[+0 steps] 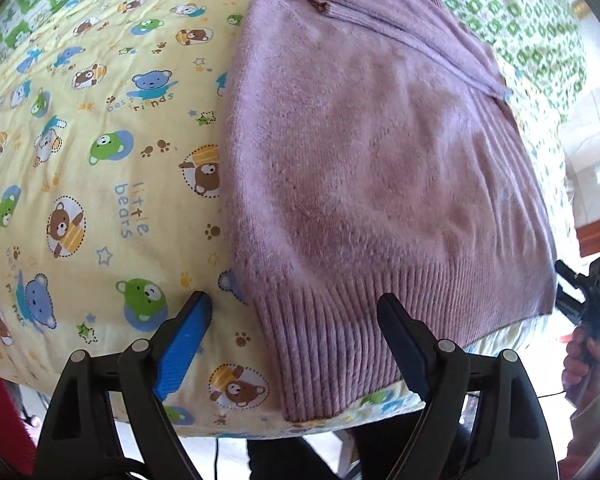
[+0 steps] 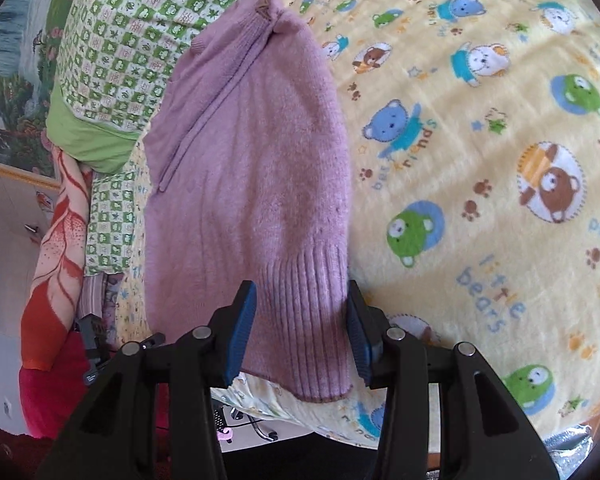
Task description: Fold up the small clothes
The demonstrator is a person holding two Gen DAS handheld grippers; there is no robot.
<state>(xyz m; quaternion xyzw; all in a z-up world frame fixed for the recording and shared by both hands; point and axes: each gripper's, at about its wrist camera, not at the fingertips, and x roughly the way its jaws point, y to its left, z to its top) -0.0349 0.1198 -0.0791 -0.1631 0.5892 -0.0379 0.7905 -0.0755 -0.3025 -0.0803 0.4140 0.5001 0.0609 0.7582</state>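
Small lilac knit sweater (image 1: 380, 168) lies flat on a bed, over a yellow bear-print blanket (image 1: 92, 168). Ribbed hem (image 1: 340, 340) sits at the near edge of the bed, toward both grippers; button placket at the far end. It looks already folded narrower lengthwise, though I can't tell how many layers.

Left gripper (image 1: 294, 308): jaws spread wide, released, holding nothing. One finger hovers over bare blanket just left of the hem corner, the other over the ribbing. Whether the tips touch cloth is unclear.

Right gripper (image 2: 302, 296): jaws open, straddling the ribbed hem (image 2: 300, 320), one finger at each side of the band, not clenched on it.

Step in hand, as I judge it: lining up on the hem for the next fold, probably hem carried up toward the collar. Next move calls for both grippers to close on the hem, each near a corner, then lift together so the knit doesn't sag or twist.

View differences: left wrist shows the right gripper (image 1: 592, 300) and the hand (image 1: 582, 360) holding it at the bed's right edge. Right wrist alone shows a green checked pillow (image 2: 112, 40) beyond the sweater (image 2: 252, 152), an orange-red patterned cloth (image 2: 56, 248) hanging at the side, and the floor below.
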